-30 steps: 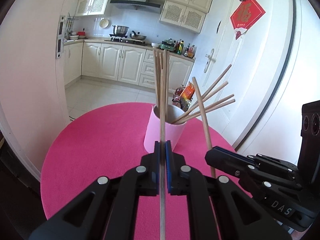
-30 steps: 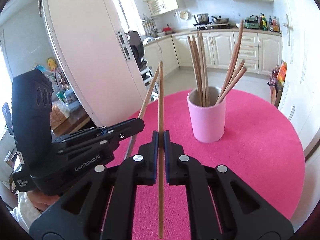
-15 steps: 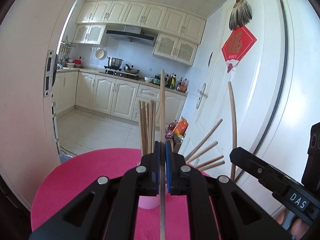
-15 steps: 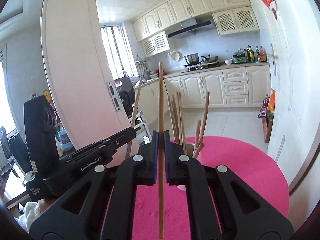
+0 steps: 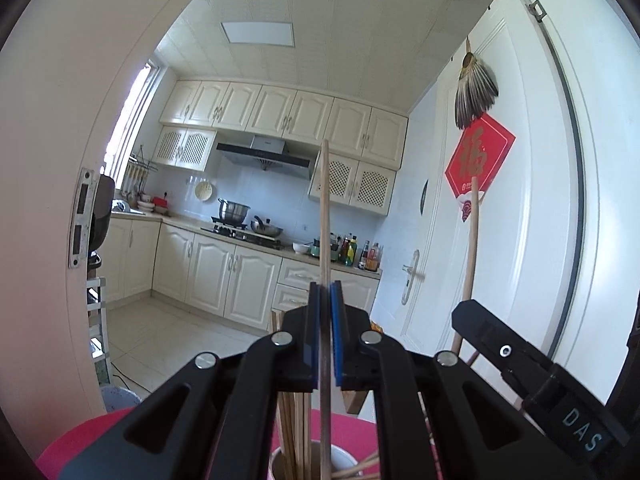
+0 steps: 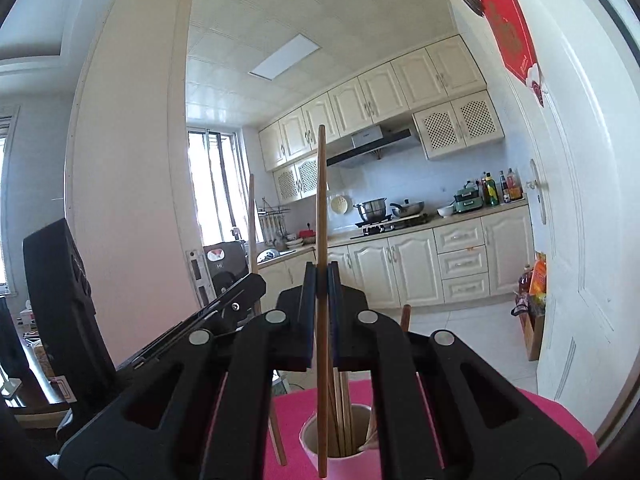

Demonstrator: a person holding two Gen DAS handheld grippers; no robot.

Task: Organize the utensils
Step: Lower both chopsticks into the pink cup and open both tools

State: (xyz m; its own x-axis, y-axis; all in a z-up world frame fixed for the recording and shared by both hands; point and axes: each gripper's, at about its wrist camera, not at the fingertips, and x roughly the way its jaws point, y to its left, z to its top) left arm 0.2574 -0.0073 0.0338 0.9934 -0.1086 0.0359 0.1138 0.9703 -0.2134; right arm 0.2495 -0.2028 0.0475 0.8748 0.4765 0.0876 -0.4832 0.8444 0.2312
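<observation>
My left gripper [image 5: 325, 296] is shut on an upright wooden chopstick [image 5: 325, 208], whose lower end hangs over the pink cup [image 5: 344, 460] at the bottom edge. The cup holds several chopsticks [image 5: 294, 420]. At the right of that view the right gripper [image 5: 472, 312] grips another chopstick [image 5: 473, 240]. In the right wrist view my right gripper [image 6: 321, 276] is shut on an upright chopstick [image 6: 321, 200], with its lower tip in front of the pink cup [image 6: 316, 444] of chopsticks [image 6: 343, 416]. The left gripper [image 6: 256, 282] shows at left with its chopstick [image 6: 251, 224].
The cup stands on a round table with a pink cloth [image 6: 560, 420]. A white door [image 5: 520, 240] with a red decoration [image 5: 478, 160] is close on the right. A white wall panel [image 6: 128, 200] stands at left, and kitchen cabinets [image 5: 224, 276] lie behind.
Both grippers tilted upward from looking down at the table to pointing level and rose. The cup slid from mid-frame to the bottom edge. Each still holds its chopstick.
</observation>
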